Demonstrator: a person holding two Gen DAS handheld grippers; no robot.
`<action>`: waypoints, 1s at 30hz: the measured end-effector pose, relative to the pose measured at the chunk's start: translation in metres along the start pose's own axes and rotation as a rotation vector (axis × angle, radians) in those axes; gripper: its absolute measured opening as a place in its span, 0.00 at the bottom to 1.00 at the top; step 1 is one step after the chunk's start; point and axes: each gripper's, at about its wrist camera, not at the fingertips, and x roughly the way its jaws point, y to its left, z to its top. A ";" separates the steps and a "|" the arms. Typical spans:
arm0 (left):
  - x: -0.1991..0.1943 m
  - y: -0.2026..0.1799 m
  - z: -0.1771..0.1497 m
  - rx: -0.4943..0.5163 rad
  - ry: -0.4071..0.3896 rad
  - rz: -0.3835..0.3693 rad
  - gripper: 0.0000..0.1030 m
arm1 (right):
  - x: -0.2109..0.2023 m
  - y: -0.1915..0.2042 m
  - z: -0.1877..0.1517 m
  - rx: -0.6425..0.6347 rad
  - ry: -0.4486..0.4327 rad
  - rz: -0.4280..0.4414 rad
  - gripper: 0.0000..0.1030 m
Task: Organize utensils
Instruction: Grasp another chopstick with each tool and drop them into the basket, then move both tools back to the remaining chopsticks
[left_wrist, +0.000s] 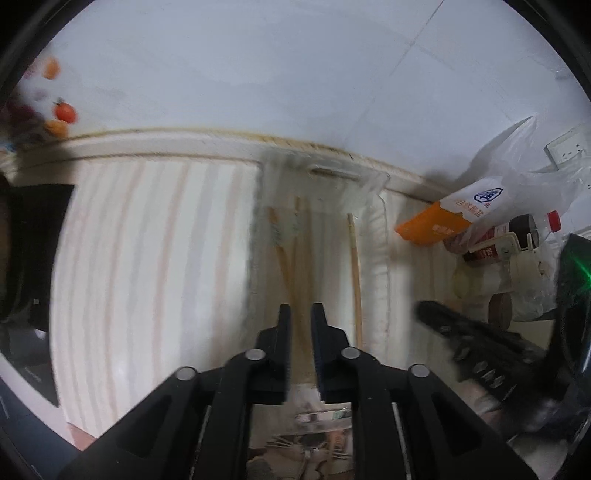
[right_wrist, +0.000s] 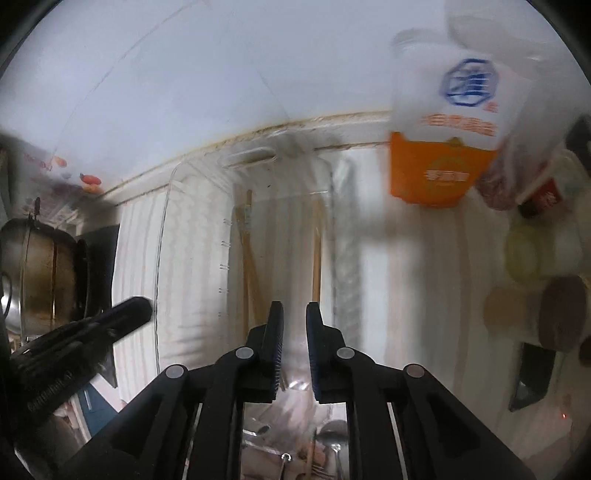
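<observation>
Both views motion-blurred. My left gripper (left_wrist: 300, 314) and right gripper (right_wrist: 294, 314) hang over the clear divided tray (right_wrist: 162, 236), jaws narrowly parted, nothing between them. Wooden chopsticks (left_wrist: 355, 273) lie lengthwise in its compartments; spoons and forks (right_wrist: 332, 439) sit below the right fingers. Next pick, I judge: descend squarely, grip mid-handle, keep it parallel to dividers.
</observation>
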 end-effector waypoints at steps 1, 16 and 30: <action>-0.008 0.002 -0.006 0.006 -0.031 0.033 0.22 | -0.010 -0.005 -0.005 0.008 -0.025 -0.010 0.13; -0.012 0.030 -0.134 -0.010 -0.131 0.194 1.00 | -0.036 -0.070 -0.154 0.111 -0.055 -0.108 0.45; 0.062 0.010 -0.211 0.065 0.026 0.290 0.99 | 0.057 -0.070 -0.212 0.075 0.115 -0.198 0.05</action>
